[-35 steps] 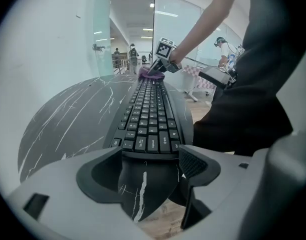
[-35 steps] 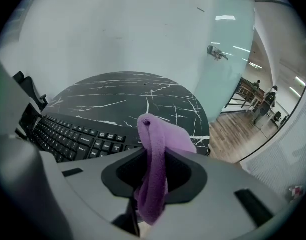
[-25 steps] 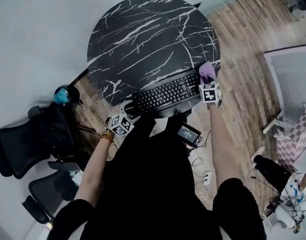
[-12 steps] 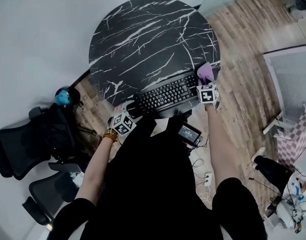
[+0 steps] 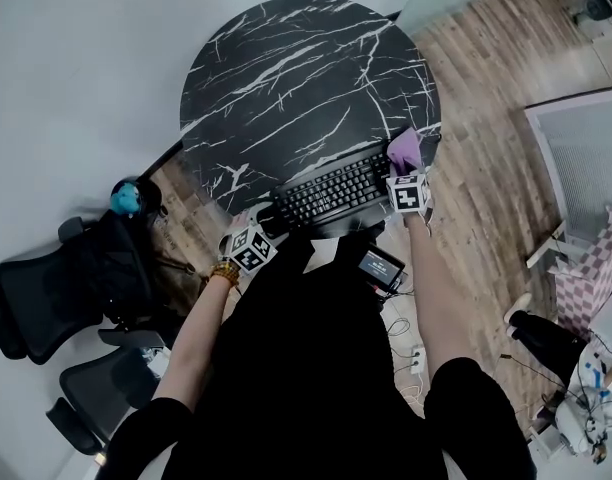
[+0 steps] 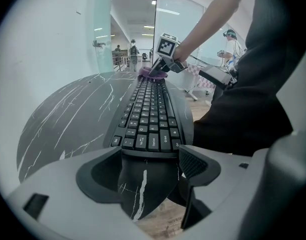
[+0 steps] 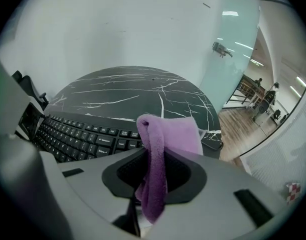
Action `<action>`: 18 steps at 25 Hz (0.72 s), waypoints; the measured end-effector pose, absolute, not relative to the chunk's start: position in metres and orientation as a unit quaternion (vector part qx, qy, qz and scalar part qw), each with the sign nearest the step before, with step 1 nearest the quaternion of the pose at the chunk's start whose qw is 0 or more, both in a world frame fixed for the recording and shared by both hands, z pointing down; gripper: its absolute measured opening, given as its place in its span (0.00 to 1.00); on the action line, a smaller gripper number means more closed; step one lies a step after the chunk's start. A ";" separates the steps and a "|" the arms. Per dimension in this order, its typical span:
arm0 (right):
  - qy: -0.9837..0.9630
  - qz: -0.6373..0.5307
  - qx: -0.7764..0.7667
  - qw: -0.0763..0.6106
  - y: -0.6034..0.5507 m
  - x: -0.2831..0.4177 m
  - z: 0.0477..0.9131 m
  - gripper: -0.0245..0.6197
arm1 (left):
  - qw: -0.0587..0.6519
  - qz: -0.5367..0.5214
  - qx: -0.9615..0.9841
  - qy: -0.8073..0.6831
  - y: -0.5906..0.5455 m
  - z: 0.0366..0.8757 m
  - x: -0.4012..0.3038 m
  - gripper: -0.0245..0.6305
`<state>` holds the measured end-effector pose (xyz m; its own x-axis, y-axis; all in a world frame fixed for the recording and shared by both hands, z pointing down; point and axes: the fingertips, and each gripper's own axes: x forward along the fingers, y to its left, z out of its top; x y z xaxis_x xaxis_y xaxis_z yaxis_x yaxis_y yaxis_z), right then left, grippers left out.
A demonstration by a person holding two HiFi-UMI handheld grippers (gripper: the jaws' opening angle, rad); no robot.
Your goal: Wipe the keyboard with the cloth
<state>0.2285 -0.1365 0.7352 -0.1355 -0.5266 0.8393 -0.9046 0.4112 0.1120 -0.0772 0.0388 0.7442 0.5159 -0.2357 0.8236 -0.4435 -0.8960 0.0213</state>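
A black keyboard (image 5: 331,190) lies along the near edge of the round black marble table (image 5: 296,78). A purple cloth (image 5: 404,150) rests on the keyboard's right end, with my right gripper (image 5: 406,168) shut on it. In the right gripper view the cloth (image 7: 160,149) hangs folded between the jaws, above the keys (image 7: 78,136). My left gripper (image 5: 262,226) is at the keyboard's left end. Its jaws stand wide apart in the left gripper view (image 6: 149,166), with the keyboard's end (image 6: 150,119) and the table's edge between the tips. The cloth (image 6: 150,73) shows at the far end there.
Two office chairs (image 5: 46,298) and a blue object (image 5: 124,197) stand on the floor at the left. A small screen device (image 5: 378,266) sits below the table near the person's waist. Cables and a power strip (image 5: 411,353) lie on the wooden floor.
The right gripper with the cloth has shifted a little to the left over the keyboard's right end. The left gripper has barely moved.
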 end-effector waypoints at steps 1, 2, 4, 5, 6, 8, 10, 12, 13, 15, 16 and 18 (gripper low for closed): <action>-0.721 0.220 0.496 0.431 -0.135 0.226 0.736 0.20 | 0.115 0.450 0.863 -0.198 0.039 0.744 -0.077 0.55; -0.721 0.222 0.497 0.430 -0.134 0.224 0.736 0.20 | 0.115 0.449 0.864 -0.198 0.039 0.744 -0.077 0.55; -0.720 0.225 0.500 0.425 -0.134 0.222 0.737 0.20 | 0.116 0.446 0.865 -0.198 0.038 0.744 -0.078 0.55; -0.720 0.226 0.501 0.424 -0.133 0.220 0.737 0.20 | 0.116 0.446 0.866 -0.196 0.038 0.744 -0.077 0.55; -0.719 0.228 0.501 0.424 -0.131 0.218 0.737 0.20 | 0.116 0.446 0.866 -0.195 0.038 0.744 -0.077 0.55; -0.719 0.232 0.501 0.422 -0.128 0.212 0.737 0.20 | 0.116 0.446 0.865 -0.196 0.039 0.744 -0.077 0.55; -0.718 0.235 0.502 0.420 -0.125 0.205 0.735 0.20 | 0.116 0.447 0.865 -0.199 0.039 0.743 -0.077 0.55; -0.720 0.235 0.501 0.419 -0.121 0.201 0.736 0.20 | 0.116 0.445 0.865 -0.199 0.039 0.743 -0.076 0.55; -0.721 0.234 0.500 0.419 -0.120 0.198 0.736 0.20 | 0.117 0.443 0.867 -0.198 0.039 0.743 -0.075 0.55; -0.722 0.232 0.498 0.421 -0.117 0.191 0.736 0.20 | 0.117 0.441 0.868 -0.197 0.040 0.743 -0.076 0.55; -0.723 0.231 0.498 0.420 -0.116 0.188 0.736 0.20 | 0.117 0.440 0.868 -0.196 0.039 0.743 -0.076 0.55; -0.725 0.233 0.495 0.419 -0.112 0.179 0.736 0.20 | 0.117 0.439 0.869 -0.195 0.039 0.743 -0.076 0.55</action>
